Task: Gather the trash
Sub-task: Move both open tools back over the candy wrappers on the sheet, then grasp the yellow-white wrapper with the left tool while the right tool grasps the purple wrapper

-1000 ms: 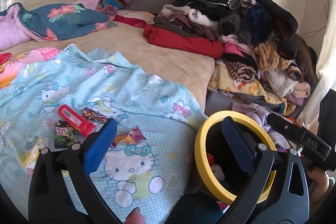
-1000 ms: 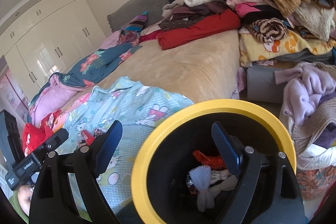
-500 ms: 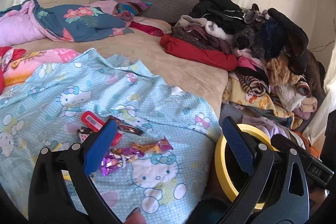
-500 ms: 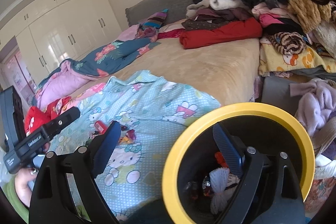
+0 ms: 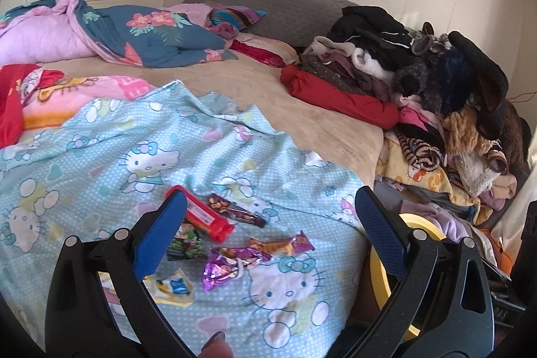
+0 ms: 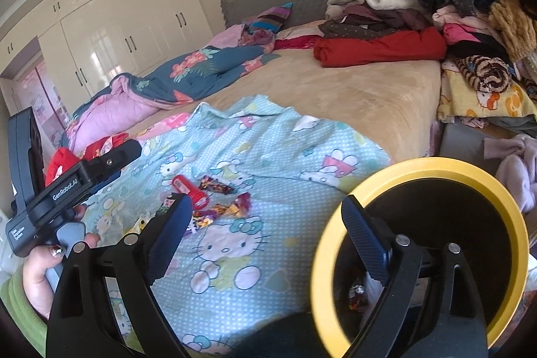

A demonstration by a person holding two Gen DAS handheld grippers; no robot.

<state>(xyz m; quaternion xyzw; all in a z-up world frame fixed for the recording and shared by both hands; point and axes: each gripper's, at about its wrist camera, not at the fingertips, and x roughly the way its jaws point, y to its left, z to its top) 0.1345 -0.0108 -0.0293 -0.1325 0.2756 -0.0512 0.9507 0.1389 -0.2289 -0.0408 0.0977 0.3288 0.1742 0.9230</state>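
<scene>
Several pieces of trash lie in a cluster on the light blue cartoon-cat blanket (image 5: 100,163): a red tube (image 5: 201,217), a dark wrapper (image 5: 236,210), a purple foil wrapper (image 5: 228,264), an orange-purple wrapper (image 5: 285,245) and a green-black packet (image 5: 186,240). My left gripper (image 5: 268,200) hangs open just in front of the cluster, holding nothing. My right gripper (image 6: 266,207) is open too, with the red tube (image 6: 188,188) and wrappers (image 6: 231,207) beyond its left finger. A black bin with a yellow rim (image 6: 419,163) stands beside the bed at the right, with scraps (image 6: 355,294) at its bottom.
A tall heap of clothes (image 5: 436,83) fills the bed's right side, with a red garment (image 5: 335,96) at its foot. Flowered quilts (image 5: 134,36) lie at the back left. A hand (image 6: 40,267) holds the left gripper's handle. White wardrobes (image 6: 117,32) line the far wall.
Both views have swung left from the bin toward the blanket. The bin has slid toward the right edge of each view, and the trash cluster now sits between the left gripper's fingers.
</scene>
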